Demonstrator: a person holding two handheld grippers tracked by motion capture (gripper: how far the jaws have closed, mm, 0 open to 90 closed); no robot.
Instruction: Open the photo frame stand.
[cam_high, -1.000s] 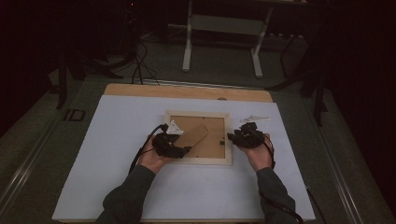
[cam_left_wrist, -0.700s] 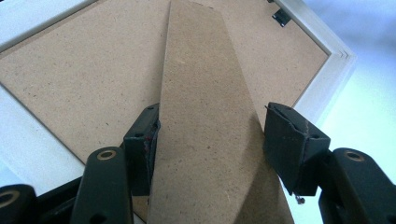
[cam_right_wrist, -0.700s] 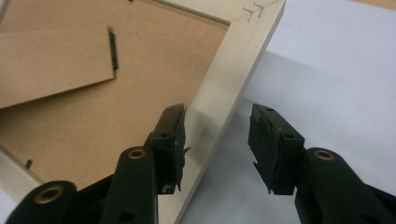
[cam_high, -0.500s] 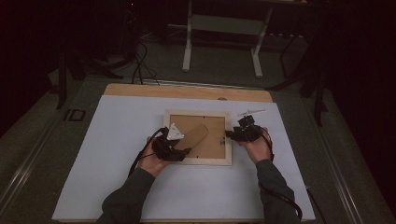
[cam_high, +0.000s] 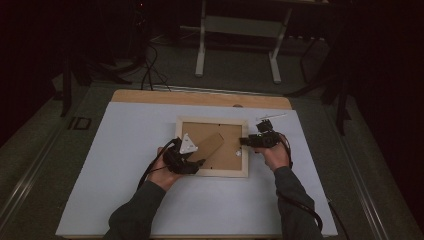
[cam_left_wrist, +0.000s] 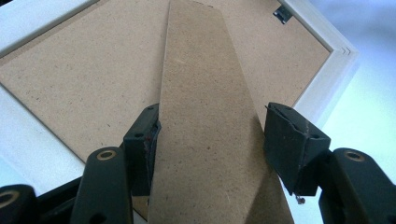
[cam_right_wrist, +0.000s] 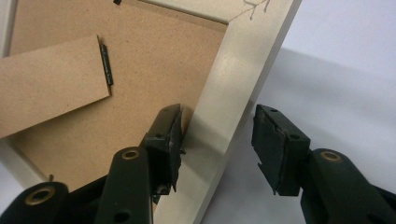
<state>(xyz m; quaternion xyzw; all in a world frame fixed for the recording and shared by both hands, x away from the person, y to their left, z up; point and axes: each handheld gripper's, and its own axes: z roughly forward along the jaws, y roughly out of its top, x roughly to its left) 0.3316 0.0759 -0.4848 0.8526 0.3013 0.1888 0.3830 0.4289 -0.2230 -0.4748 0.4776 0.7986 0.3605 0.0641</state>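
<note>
On white mat: left gripper (cam_high: 196, 162) clenched on fibreboard stand (cam_left_wrist: 210, 135); right gripper (cam_right_wrist: 217, 140) released, straddling wooden frame (cam_right_wrist: 243, 79) rail.

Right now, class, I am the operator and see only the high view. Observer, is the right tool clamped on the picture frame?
Observer: No. The right tool has just been opening its jaws. They straddle the white rail of the picture frame, with the outer pad clear of it.
Operator: And the left tool?
Observer: The cardboard stand lies between the jaws of the left tool.
Operator: Any hardware there?
Observer: A small dark hinge joins that stand to the backing.
</note>
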